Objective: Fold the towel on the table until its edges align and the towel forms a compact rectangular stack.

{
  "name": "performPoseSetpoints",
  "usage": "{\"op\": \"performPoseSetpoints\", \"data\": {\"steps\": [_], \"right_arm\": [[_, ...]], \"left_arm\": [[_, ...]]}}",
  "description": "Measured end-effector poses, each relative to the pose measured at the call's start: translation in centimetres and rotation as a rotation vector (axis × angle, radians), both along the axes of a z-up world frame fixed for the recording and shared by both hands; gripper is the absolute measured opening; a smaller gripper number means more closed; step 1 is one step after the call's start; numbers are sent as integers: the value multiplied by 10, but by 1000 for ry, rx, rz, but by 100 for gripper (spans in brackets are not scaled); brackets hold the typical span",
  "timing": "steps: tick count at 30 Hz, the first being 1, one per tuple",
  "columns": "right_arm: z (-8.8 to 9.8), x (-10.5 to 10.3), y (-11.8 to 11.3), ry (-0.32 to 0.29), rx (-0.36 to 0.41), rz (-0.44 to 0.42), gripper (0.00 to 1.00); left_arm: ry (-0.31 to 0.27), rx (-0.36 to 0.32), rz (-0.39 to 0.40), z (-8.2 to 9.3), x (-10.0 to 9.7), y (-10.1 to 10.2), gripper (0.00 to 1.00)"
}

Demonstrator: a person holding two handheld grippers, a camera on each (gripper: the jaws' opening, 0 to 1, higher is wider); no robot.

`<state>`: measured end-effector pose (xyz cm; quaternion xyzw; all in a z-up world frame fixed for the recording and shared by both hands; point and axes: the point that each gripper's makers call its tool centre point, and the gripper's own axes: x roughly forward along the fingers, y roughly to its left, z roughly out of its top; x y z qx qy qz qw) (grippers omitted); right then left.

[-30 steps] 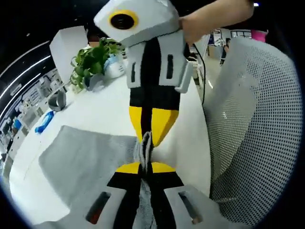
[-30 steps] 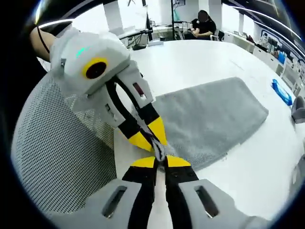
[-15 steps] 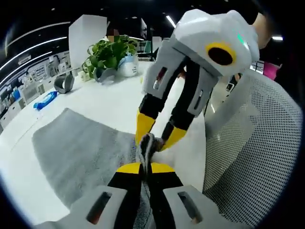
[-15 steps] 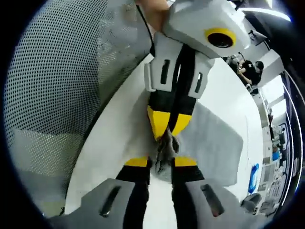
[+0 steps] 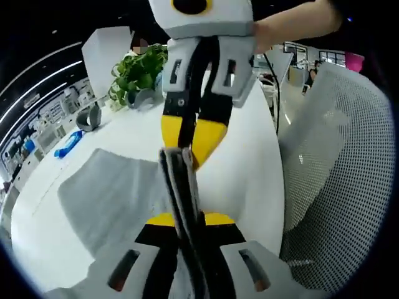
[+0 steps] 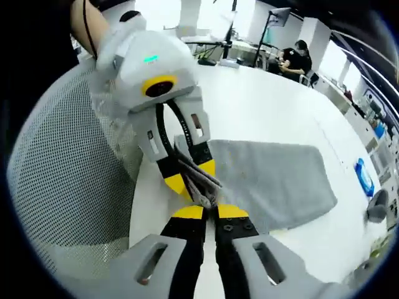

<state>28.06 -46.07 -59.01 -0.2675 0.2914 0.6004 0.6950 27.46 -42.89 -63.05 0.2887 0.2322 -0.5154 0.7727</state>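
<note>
Between both clamped grippers, left gripper (image 5: pixel 185 219) and right gripper (image 6: pixel 210 212), the towel (image 6: pixel 274 184) edge seemingly stretches taut.

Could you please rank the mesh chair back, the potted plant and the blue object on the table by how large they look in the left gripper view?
1. mesh chair back, by far the largest, though it is also nearest the camera.
2. potted plant.
3. blue object, the smallest, lying far off on the table.

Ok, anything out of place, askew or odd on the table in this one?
Nothing stands out. The grey towel lies flat on the white table, its near edge pinched up as a taut strip between the left gripper and right gripper. No spill or damage.
</note>
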Motion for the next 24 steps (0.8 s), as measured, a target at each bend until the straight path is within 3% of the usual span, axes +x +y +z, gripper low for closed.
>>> {"op": "performPoseSetpoints", "data": {"steps": [3, 6, 8, 12, 16, 19, 21, 23, 24], "right_arm": [[3, 5, -11, 35, 65, -89, 2], [10, 7, -23, 113, 171, -195, 1], [10, 7, -27, 166, 228, -251, 1], [1, 8, -32, 225, 254, -323, 1], [-5, 10, -31, 308, 295, -404, 1], [-20, 12, -36, 374, 275, -482, 1], [-27, 18, -40, 428, 308, -558, 1], [-32, 23, -45, 489, 350, -634, 1], [-33, 22, -46, 496, 357, -632, 1]], "left_arm": [[0, 35, -23, 5, -1, 20, 11], [-2, 37, -35, 11, -1, 43, 11], [2, 0, -32, 18, 2, 47, 11], [-7, -27, -14, 22, 5, 57, 13], [27, -57, -4, 14, 0, 59, 14], [39, -24, -33, 2, -4, 56, 16], [37, 23, -47, -7, -5, 60, 16], [37, 20, -44, -7, -4, 61, 15], [35, 9, -37, -5, -2, 60, 15]]}}
